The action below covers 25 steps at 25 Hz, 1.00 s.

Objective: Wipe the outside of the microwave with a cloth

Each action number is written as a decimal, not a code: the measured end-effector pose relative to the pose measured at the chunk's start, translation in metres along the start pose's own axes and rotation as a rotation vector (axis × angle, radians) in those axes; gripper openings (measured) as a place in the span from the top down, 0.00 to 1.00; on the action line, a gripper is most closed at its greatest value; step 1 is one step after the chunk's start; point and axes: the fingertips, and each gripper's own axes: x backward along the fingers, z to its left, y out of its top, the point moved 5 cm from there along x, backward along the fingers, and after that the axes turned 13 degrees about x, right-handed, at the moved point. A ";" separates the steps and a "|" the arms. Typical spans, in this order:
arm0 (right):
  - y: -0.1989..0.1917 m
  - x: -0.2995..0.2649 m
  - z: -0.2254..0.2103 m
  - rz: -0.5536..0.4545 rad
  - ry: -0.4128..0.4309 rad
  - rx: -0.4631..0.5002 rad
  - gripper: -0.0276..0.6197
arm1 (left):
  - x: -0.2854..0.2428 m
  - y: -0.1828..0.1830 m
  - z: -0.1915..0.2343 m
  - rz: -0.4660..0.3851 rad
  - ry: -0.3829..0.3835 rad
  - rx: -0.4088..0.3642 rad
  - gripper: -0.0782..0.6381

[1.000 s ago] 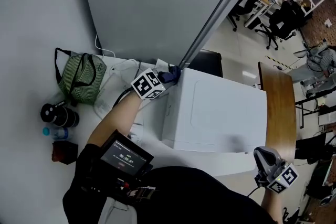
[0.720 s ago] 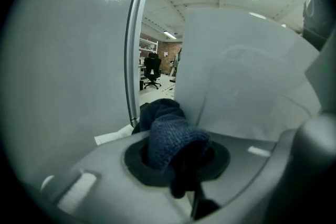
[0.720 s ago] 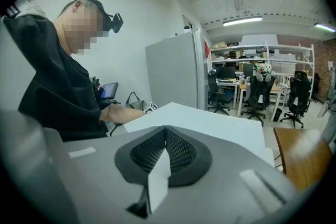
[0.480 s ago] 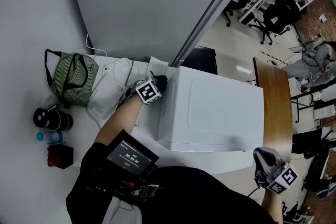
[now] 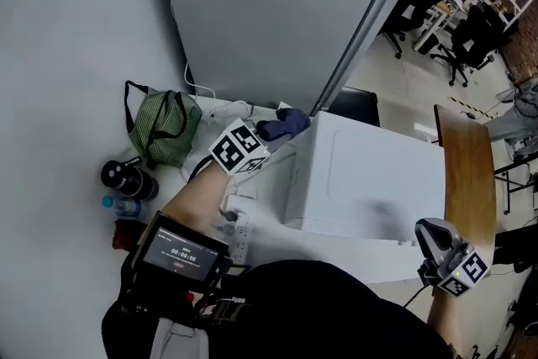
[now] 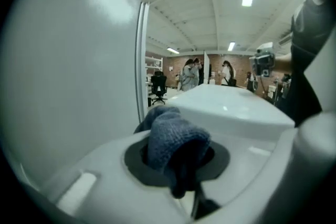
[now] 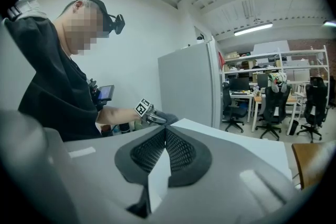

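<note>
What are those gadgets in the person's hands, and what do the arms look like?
Each hand carries a pale grey plastic tool: the left gripper and the right gripper. Both bear a cube of black-and-white square markers, and the fingers have dark mesh-textured pads. A black cable trails from the right one. The sleeves are black and short.

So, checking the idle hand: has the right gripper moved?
No, not noticeably: the right gripper still hangs beside the microwave's front right corner.
</note>
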 end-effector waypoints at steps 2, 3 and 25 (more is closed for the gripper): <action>0.004 -0.008 0.000 -0.023 0.024 0.006 0.95 | 0.006 0.014 -0.026 0.012 -0.018 -0.062 0.81; 0.005 -0.010 0.001 -0.029 0.031 0.007 0.95 | 0.002 0.014 -0.036 0.038 -0.024 -0.101 0.81; -0.010 0.069 0.016 0.154 -0.113 0.005 0.95 | -0.127 -0.155 0.010 0.448 -0.096 -0.116 0.81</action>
